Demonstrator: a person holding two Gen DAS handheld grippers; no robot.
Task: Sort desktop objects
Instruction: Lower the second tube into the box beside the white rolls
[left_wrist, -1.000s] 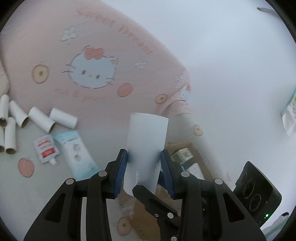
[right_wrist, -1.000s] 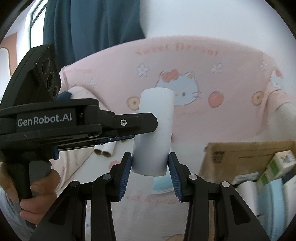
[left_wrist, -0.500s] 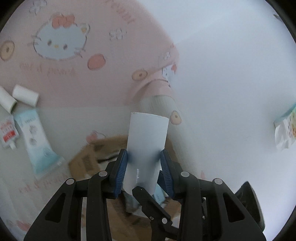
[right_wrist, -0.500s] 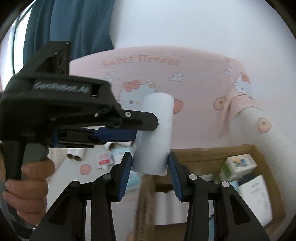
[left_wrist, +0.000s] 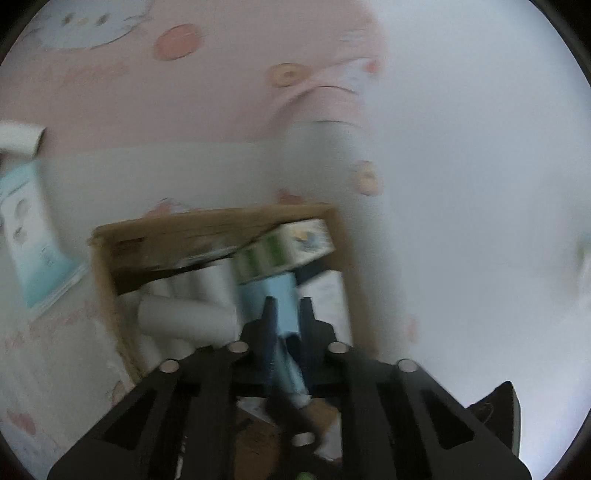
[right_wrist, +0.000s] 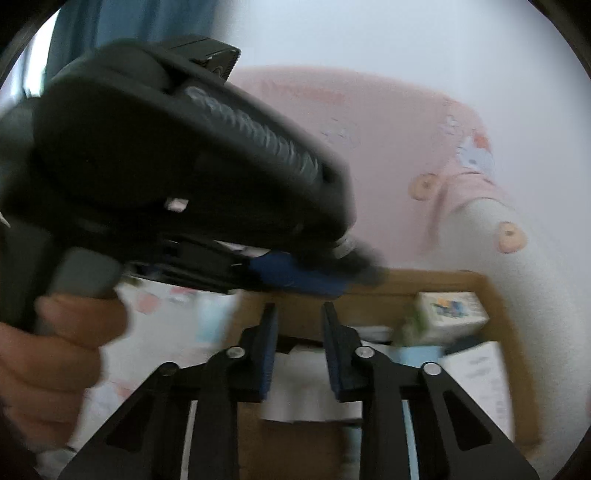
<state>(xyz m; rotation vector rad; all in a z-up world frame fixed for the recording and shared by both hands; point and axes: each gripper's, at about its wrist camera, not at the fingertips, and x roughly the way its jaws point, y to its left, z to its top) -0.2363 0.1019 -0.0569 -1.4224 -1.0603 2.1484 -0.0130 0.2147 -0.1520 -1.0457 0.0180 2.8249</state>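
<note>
A brown cardboard box (left_wrist: 107, 266) holds several white paper rolls (left_wrist: 184, 321), a green-and-white carton (left_wrist: 284, 247), a light blue item (left_wrist: 273, 295) and a white packet. My left gripper (left_wrist: 288, 302) hangs over the box, jaws a small gap apart and empty. In the right wrist view my right gripper (right_wrist: 299, 310) is over the same box (right_wrist: 495, 295), jaws apart and empty, with a white roll (right_wrist: 306, 391) lying below them. The left gripper's body (right_wrist: 177, 177) fills that view's upper left. Both frames are blurred.
A pink cartoon-print cloth (left_wrist: 184, 92) covers the surface and the raised back. A blue-and-white tube (left_wrist: 29, 236) and a white roll (left_wrist: 18, 136) lie left of the box. A white wall is at the right.
Both grippers let go of the white rolls they held; the rolls are gone from between the jaws. Both grippers moved right and down over the cardboard box.
</note>
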